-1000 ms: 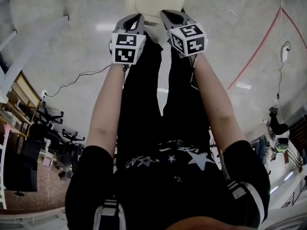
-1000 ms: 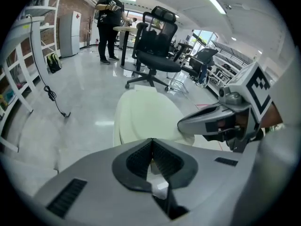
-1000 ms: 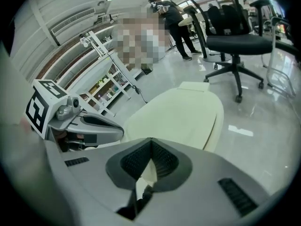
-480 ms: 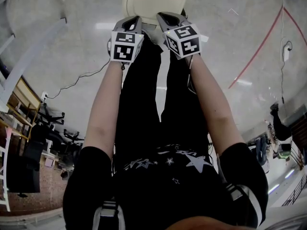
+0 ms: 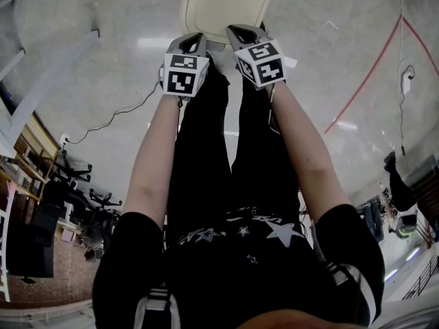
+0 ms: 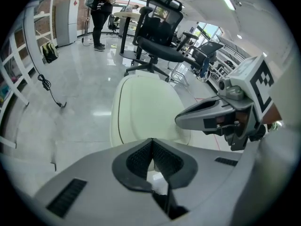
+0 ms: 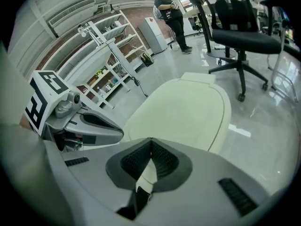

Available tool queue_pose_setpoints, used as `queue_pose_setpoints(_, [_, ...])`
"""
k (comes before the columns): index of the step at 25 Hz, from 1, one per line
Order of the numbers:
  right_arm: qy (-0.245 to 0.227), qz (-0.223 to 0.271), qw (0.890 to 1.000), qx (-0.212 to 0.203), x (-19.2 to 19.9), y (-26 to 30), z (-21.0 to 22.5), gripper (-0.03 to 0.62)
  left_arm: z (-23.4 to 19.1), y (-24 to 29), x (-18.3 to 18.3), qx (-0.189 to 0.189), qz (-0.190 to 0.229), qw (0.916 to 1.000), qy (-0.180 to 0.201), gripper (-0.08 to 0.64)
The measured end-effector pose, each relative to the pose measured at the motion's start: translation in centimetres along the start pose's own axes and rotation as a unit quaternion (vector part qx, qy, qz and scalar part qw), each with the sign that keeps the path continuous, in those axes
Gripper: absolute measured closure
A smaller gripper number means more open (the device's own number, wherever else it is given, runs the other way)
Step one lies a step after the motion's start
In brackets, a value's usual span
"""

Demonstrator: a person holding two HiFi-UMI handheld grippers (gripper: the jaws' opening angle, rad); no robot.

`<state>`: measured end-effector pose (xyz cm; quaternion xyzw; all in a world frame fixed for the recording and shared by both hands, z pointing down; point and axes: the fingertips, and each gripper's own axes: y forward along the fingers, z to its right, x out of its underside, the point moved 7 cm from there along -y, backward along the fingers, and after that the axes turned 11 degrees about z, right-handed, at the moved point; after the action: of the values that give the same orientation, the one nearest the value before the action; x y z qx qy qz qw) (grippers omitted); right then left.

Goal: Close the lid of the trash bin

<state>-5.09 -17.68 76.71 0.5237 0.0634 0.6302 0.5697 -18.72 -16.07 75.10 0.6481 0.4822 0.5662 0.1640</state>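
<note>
trash bin lid (image 5: 223, 2) flat, left gripper (image 5: 195, 40), right gripper (image 5: 237, 31) near, jaws together

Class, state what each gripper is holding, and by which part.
Nothing is held. The left gripper and the right gripper each have their jaws together with nothing between them, close to the cream trash bin lid.

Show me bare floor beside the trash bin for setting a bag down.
Bare floor lies left of the bin lid, up to the black cable, and right of it, up to the red line. Behind it, office chairs crowd in.
</note>
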Motion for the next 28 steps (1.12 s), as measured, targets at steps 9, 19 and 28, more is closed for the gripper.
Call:
queue_pose_setpoints(9, [-0.011,0.045,0.998,0.031,-3.8,-3.7,-3.2,0.584,1.2,-6.6,-4.1,0.005,0.072,0.9974,-0.003,0.548])
queue_pose_setpoints(19, [-0.006,0.107,0.993,0.05,-8.9,-11.8,-11.7,0.584,3.6,-18.6,-9.4,0.026,0.16,0.9867,0.01,0.548])
queue_pose_setpoints(28, [-0.027,0.143,0.988,0.059,-11.8,-18.7,-13.4,0.584,6.8,-24.7,-11.0,0.02,0.214,0.9765,-0.008,0.548])
